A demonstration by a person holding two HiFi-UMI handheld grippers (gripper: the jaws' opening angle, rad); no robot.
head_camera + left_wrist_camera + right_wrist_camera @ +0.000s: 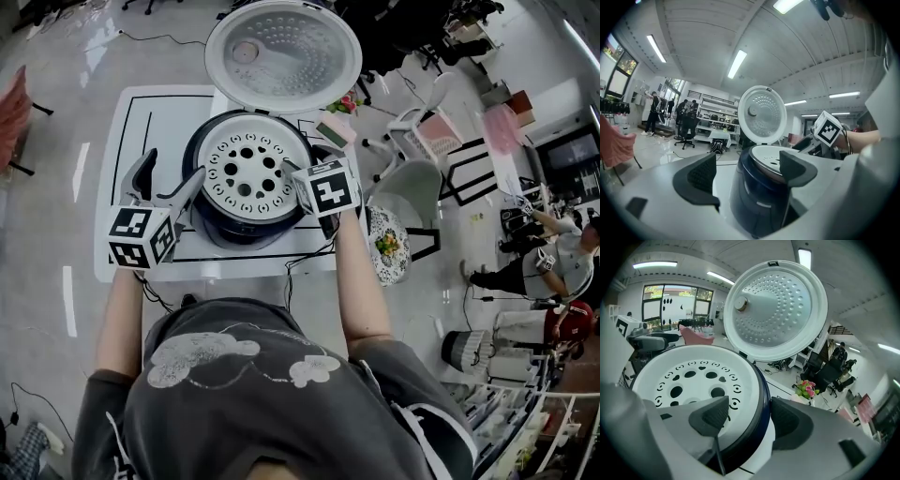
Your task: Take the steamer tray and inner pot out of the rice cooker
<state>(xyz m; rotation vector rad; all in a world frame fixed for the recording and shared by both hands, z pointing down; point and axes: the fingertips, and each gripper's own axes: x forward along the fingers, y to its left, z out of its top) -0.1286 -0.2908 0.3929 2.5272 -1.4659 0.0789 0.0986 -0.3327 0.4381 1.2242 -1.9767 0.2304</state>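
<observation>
I am holding my left gripper (169, 178) just left of the rice cooker (234, 232), its fingers spread wide and gripping nothing. My right gripper (749, 414) is straddling the cooker's right rim with fingers parted (one over the steamer tray (248, 173), one outside the wall). The tray is sitting in the cooker's mouth, and the lid (283, 54) is standing open above the white surface (122, 187).

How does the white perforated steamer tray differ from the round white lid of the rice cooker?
The white perforated steamer tray lies flat inside the dark rice cooker; the round white lid stands swung open behind it. The tray has large round holes and short slots; the lid has small dimples and one knob off centre. Both are round and white.
</observation>
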